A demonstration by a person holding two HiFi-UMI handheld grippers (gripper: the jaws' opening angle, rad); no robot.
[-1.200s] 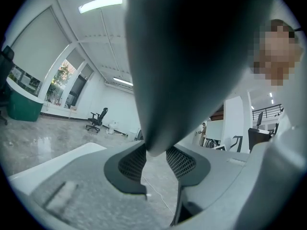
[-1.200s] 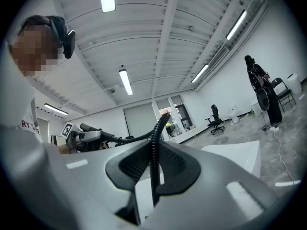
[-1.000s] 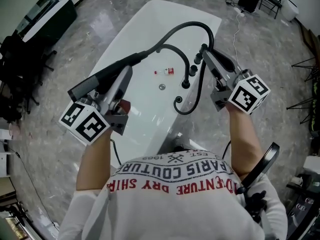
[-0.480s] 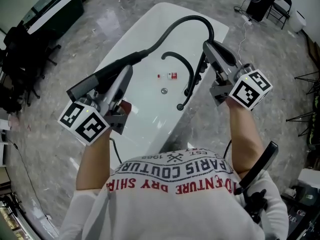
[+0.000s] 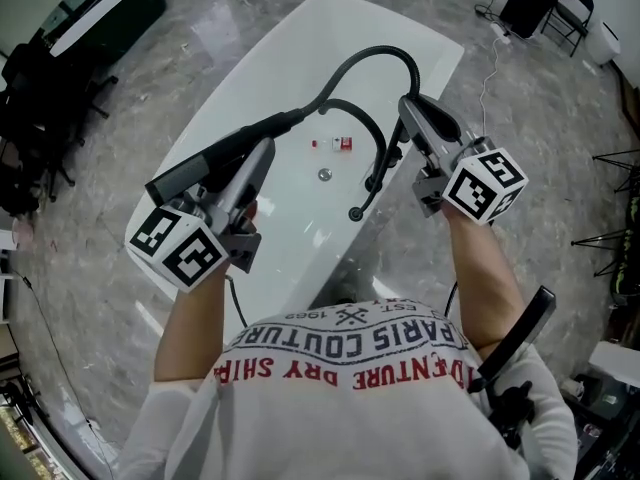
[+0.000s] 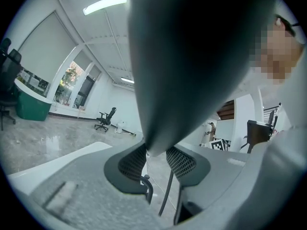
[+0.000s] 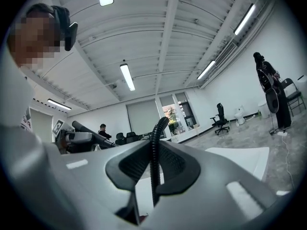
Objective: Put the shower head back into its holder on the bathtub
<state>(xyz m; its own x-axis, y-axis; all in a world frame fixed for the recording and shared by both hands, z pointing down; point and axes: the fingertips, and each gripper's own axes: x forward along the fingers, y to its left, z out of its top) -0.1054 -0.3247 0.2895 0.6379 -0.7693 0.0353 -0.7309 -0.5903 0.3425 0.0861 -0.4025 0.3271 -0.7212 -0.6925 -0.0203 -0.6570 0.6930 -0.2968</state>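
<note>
Clamping the left tool (image 5: 258,156) on the dark shower head (image 5: 195,168), both pads pressing its body from either side and jaws standing wide around it. Pinching the ribbed black hose (image 7: 154,143) between the narrowly set jaws of the right tool (image 5: 412,113), and holding that stretch just above the tub's right rim.

Carrying the shower head roughly level over the left side of the white bathtub (image 5: 230,98), well apart from the black fittings (image 5: 378,168) on the near right rim. Judging the holder to be among those fittings, though not making out which one.

Reading the task as partway: pickup and hose control appearing done. Remaining, by this judgement: bringing the head across to the rim, lining it up and seating it, then releasing both grips.

Noting, on the tub's bottom, a small red-and-white item (image 5: 340,144) just beside the round drain (image 5: 324,175).

Standing over a polished grey stone-look floor (image 5: 130,108), and facing farther out into a large bright room with ceiling strip lights, office chairs and tall windows.
</note>
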